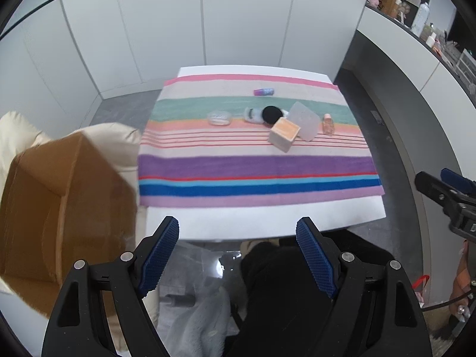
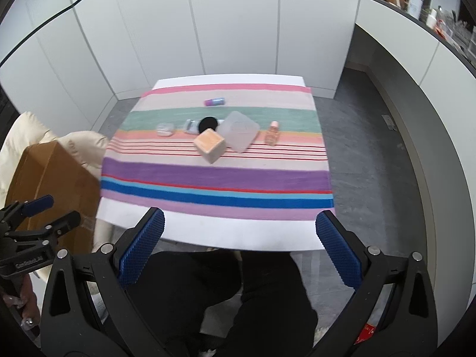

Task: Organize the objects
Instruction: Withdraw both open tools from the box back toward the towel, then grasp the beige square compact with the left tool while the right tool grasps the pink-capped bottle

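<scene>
Left gripper (image 1: 237,226): fingers spread wide, nothing between them; held off the near edge of the table, well apart from all items.
Right gripper (image 2: 239,219): fingers spread wide, holding nothing; at the near table edge, well apart from the items.
Table (image 2: 208,239): white top, covered by a striped cloth (image 2: 214,175).
Item group: lies across the green and peach stripes, toward 12 o'clock from both grippers.
Orange box (image 2: 209,145): cube-shaped, nearest item of the group, touching or just beside the frosted container.
Frosted container (image 2: 239,134): translucent, square, tilted; at 2 o'clock from the orange box.
Black round item (image 2: 207,123): at 12 o'clock from the orange box, overlapping a white item (image 2: 190,127).
Clear small case (image 2: 165,129): at 9 o'clock of the group, apart from the white item.
Pink bottle (image 2: 272,133): at 3 o'clock from the frosted container, apart from it.
Purple tube (image 2: 214,101): lying flat, at 12 o'clock of the group, well apart.
Cardboard box (image 1: 59,202): at 9 o'clock from the table, resting on cream-coloured padding (image 1: 17,136).
</scene>
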Available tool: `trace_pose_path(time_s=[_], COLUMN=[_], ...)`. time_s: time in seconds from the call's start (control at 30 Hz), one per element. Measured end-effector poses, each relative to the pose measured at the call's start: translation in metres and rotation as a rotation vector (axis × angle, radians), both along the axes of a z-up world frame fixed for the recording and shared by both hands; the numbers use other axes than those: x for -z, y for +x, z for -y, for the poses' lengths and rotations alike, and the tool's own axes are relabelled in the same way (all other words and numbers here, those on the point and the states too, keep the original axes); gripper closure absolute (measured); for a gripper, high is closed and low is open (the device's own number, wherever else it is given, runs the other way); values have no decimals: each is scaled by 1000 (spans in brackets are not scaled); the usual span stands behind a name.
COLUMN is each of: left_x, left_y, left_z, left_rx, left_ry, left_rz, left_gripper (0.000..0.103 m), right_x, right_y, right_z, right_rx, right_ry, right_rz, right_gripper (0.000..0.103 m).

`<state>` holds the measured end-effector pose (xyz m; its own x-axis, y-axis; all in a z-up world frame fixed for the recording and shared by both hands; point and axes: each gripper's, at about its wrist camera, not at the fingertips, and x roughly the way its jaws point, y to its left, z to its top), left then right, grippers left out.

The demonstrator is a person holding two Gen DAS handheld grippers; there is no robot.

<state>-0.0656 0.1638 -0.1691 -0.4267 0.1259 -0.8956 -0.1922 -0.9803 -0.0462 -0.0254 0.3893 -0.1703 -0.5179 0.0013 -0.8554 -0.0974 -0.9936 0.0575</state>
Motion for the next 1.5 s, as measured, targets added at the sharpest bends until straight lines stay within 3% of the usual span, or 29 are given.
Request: trace_pose_path(time_s=[0.13, 0.3, 0.37, 0.6, 0.77, 0.93, 1.17, 1.2, 1.27, 1.3, 1.33, 1.4, 1.5], left_x=[13, 43, 62, 119, 152, 181, 206, 207, 206, 204, 204, 203, 201], left_y=[-22, -62, -81, -144, -170, -197, -225, -226, -227, -226, -226, -227, -230], left_z=[-29, -60, -76, -100, -114, -128, -137, -136, -136, -137, -138, -137, -130], left_rx=[51, 96, 117, 85, 86, 105, 89, 84, 84, 83, 77, 51, 23], left_ry=[-17, 28, -11, 54, 46, 63, 29, 34, 49, 35, 2, -32, -8], left_rz=[17, 64, 63, 126, 134, 143, 137, 132, 110, 96, 89, 90, 105], left_gripper=[20, 20, 20, 20, 20, 20, 22, 23, 34, 50, 50, 50, 51], right_x=[17, 44, 59, 123, 161, 190, 220, 222, 227, 230, 229, 225, 224], right_y=[-17, -44, -59, -119, -157, -191, -229, -232, -239, -242, -243, -244, -245], right_z=[-22, -45, -55, -74, -78, -81, -86, -87, -86, -86, -82, -78, -73], right_rx=[35, 59, 69, 96, 85, 70, 76, 76, 71, 66, 70, 38, 11], right_ry=[11, 21, 10, 7, 8, 4, 7, 7, -2, -8, 49, 54, 77], right_rz=[15, 30, 39, 105, 127, 129, 129, 129, 136, 143, 134, 119, 137], right_gripper=[0, 0, 0, 0, 0, 0, 2, 6, 16, 27, 49, 74, 74])
